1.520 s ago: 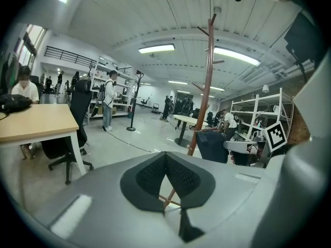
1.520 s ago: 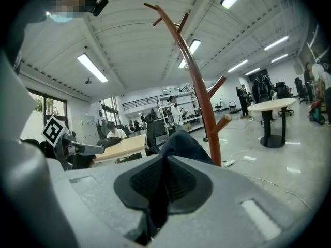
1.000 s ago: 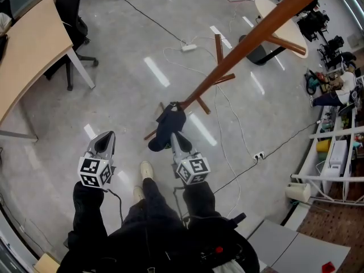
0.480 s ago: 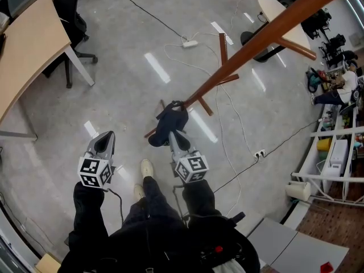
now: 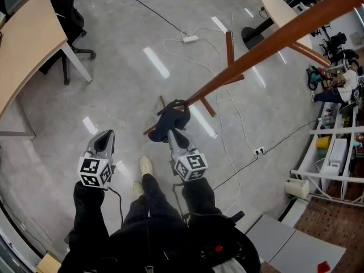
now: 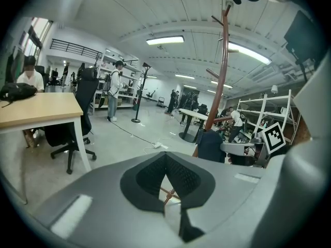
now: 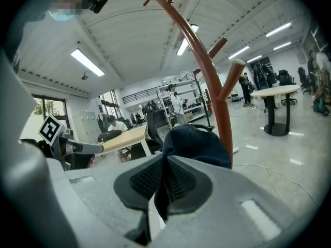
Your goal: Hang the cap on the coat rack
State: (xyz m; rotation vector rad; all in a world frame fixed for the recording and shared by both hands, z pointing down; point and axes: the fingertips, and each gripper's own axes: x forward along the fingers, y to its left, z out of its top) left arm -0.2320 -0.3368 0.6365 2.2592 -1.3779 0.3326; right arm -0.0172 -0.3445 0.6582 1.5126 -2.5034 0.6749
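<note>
One dark cap point(image 5: 172, 118) in right tongs point(image 5: 169, 134), beside coat rack point(image 5: 273, 38)

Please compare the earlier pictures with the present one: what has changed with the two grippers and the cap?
Nothing was taken or let go, and nothing clearly moved; only the head view itself shifted slightly. The right gripper stays shut on the dark blue fabric cap, held by a low peg of the brown wooden coat rack. The left gripper stays shut, empty and in place.
</note>
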